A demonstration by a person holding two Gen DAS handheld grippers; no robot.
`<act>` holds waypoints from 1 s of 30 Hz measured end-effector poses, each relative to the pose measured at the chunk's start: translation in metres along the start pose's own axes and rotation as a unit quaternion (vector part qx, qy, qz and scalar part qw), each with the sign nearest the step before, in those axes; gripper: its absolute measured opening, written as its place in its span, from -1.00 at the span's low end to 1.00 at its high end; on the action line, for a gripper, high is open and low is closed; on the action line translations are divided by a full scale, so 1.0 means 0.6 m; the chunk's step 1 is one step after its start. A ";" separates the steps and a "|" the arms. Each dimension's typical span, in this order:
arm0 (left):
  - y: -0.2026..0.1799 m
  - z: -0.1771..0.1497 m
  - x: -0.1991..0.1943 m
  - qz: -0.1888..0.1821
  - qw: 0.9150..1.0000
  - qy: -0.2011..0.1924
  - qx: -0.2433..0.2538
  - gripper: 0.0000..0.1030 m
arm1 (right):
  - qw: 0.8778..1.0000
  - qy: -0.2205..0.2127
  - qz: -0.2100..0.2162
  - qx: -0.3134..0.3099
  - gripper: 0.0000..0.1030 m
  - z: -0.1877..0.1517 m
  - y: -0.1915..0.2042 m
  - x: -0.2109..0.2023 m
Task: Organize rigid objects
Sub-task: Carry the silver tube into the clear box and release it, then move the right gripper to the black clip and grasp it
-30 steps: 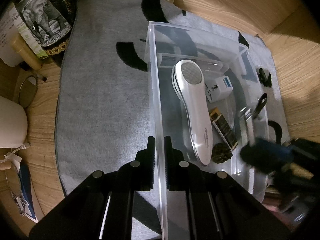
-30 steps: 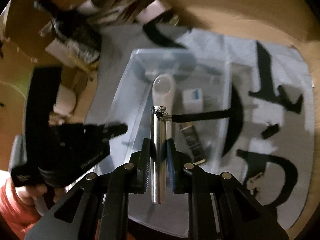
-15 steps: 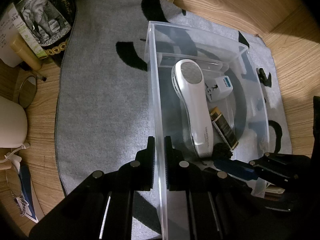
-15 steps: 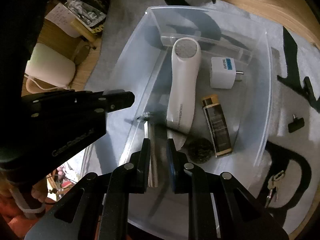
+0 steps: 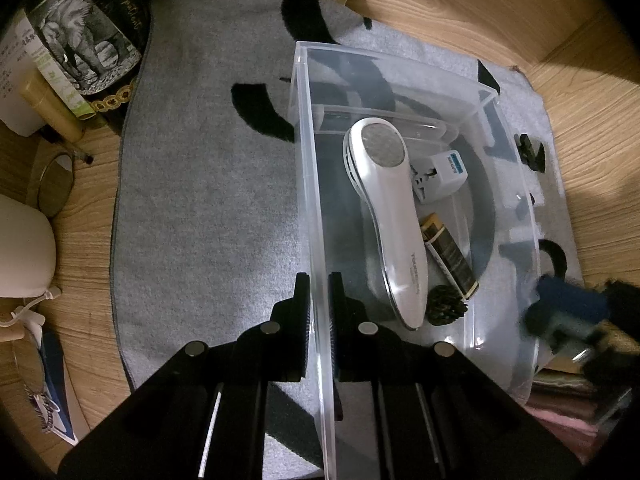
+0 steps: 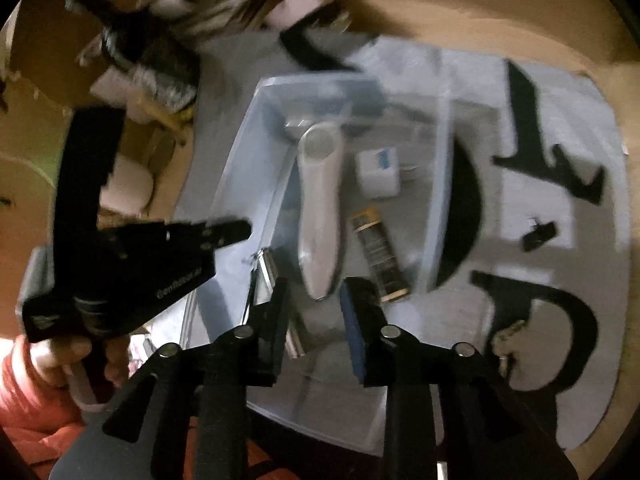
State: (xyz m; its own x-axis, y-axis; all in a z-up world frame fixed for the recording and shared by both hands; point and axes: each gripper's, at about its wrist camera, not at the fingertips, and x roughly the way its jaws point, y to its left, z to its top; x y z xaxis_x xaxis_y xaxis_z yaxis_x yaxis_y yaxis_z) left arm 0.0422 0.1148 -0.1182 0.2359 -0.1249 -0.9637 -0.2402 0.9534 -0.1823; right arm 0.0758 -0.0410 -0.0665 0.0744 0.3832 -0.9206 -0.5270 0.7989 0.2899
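The right-wrist view is smeared with blur, so small items on the grey mat (image 6: 520,240) stay unclear. At far left a hand (image 6: 76,364) holds the left gripper (image 5: 319,300), pressed together on the near left wall of the clear bin (image 5: 312,200). Inside lie a silver metal cylinder (image 6: 276,300), partly hidden behind a finger, then a white handheld device (image 5: 386,216), a dark round lump (image 5: 446,304), a gold-and-black battery (image 5: 450,256) and a white adapter (image 5: 442,176). The right gripper (image 6: 314,320) is spreading above the bin, nothing pinched.
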 end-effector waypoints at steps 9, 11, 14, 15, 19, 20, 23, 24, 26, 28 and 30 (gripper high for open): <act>-0.004 0.005 0.007 0.007 1.000 0.006 -0.001 -0.85 | 0.992 -0.055 -0.016 0.108 -0.27 0.011 -0.121 -0.075; -0.005 0.006 0.008 0.009 1.000 0.007 -0.002 -0.85 | 0.990 -0.060 -0.027 0.128 -0.26 0.010 -0.147 -0.080; -0.006 0.010 0.011 0.013 1.000 0.008 -0.006 -0.86 | 0.985 -0.057 -0.046 0.157 -0.26 0.008 -0.194 -0.079; -0.008 0.011 0.012 0.014 1.000 0.009 -0.007 -0.85 | 0.984 -0.055 -0.050 0.164 -0.26 0.009 -0.205 -0.075; -0.008 0.015 0.013 0.017 1.000 0.010 -0.011 -0.85 | 0.979 -0.037 -0.065 0.189 -0.26 0.007 -0.253 -0.049; -0.007 0.016 0.014 0.019 1.000 0.011 -0.013 -0.85 | 0.978 -0.031 -0.065 0.195 -0.26 0.008 -0.263 -0.040; -0.005 0.018 0.015 0.019 1.000 0.013 -0.018 -0.85 | 0.974 -0.016 -0.067 0.214 -0.26 0.012 -0.289 -0.015; -0.005 0.019 0.015 0.020 1.000 0.014 -0.019 -0.85 | 0.974 -0.014 -0.068 0.216 -0.26 0.014 -0.293 -0.009; -0.006 0.019 0.017 0.022 0.999 0.017 -0.020 -0.85 | 0.973 -0.009 -0.070 0.220 -0.26 0.020 -0.301 0.004; -0.007 0.018 0.021 0.022 0.999 0.022 -0.019 -0.85 | 0.973 -0.003 -0.063 0.220 -0.26 0.029 -0.307 0.019; -0.009 0.018 0.025 0.025 0.999 0.024 -0.019 -0.86 | 0.973 0.003 -0.057 0.223 -0.26 0.036 -0.311 0.031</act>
State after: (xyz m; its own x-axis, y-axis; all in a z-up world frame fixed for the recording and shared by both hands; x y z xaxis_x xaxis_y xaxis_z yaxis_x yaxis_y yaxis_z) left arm 0.0573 0.1110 -0.1298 0.1770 -0.0907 -0.9800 -0.2872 0.9476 -0.1396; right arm 0.1938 -0.1729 -0.1320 0.1064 0.2781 -0.9547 -0.0945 0.9586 0.2687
